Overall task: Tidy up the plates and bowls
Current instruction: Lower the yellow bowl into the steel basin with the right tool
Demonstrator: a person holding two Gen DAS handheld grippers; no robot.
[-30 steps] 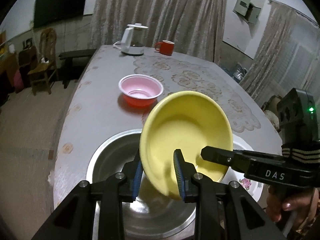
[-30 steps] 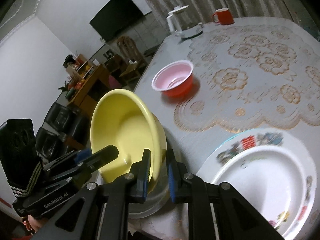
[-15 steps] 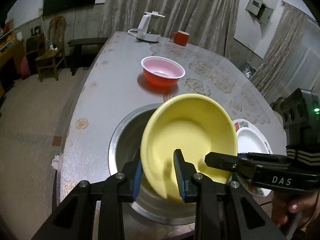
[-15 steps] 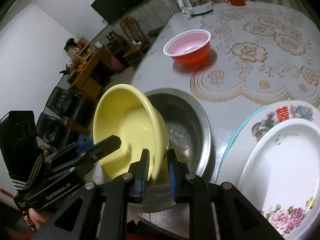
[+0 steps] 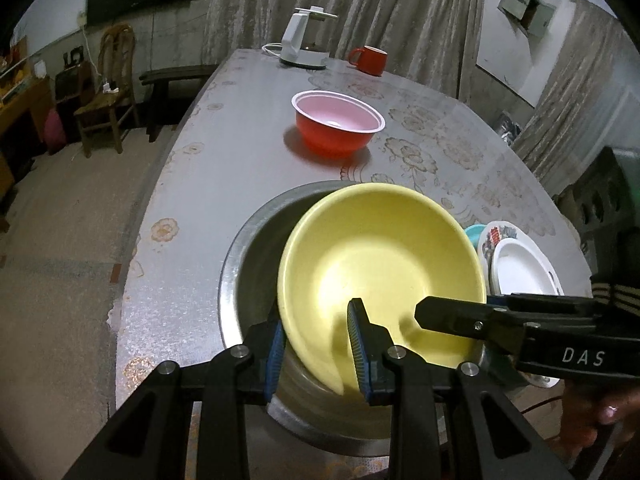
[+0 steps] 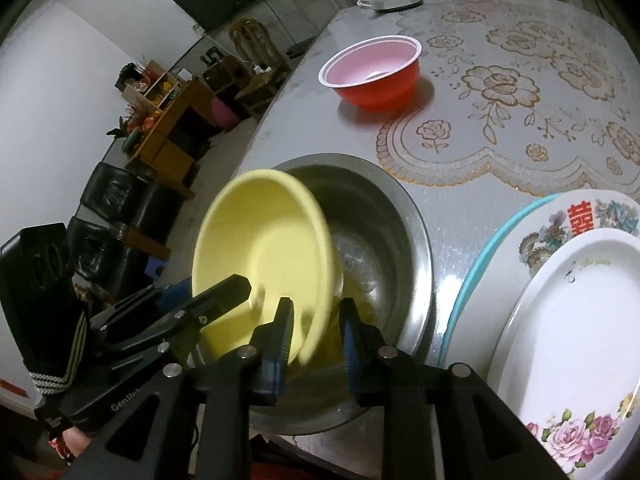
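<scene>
A yellow bowl [image 5: 380, 268] hangs tilted inside a large steel bowl [image 5: 248, 264] at the table's near edge. My left gripper [image 5: 316, 348] straddles its near rim, and its jaws stand wider than before. My right gripper [image 6: 316, 336] straddles the opposite rim, with a clear gap beside the wall; the yellow bowl [image 6: 260, 264] and steel bowl [image 6: 384, 248] show there too. A red bowl with a pink inside [image 5: 336, 124] stands farther back. Stacked plates [image 6: 580, 300] lie to the right.
A white kettle [image 5: 304, 40] and a red mug [image 5: 368, 58] stand at the table's far end. A lace cloth [image 6: 520, 92] covers the right half. Chairs and a cabinet stand off the left table edge.
The yellow bowl has been lowered into the steel bowl. Both grippers' jaws have widened around its rim, the right more clearly.
</scene>
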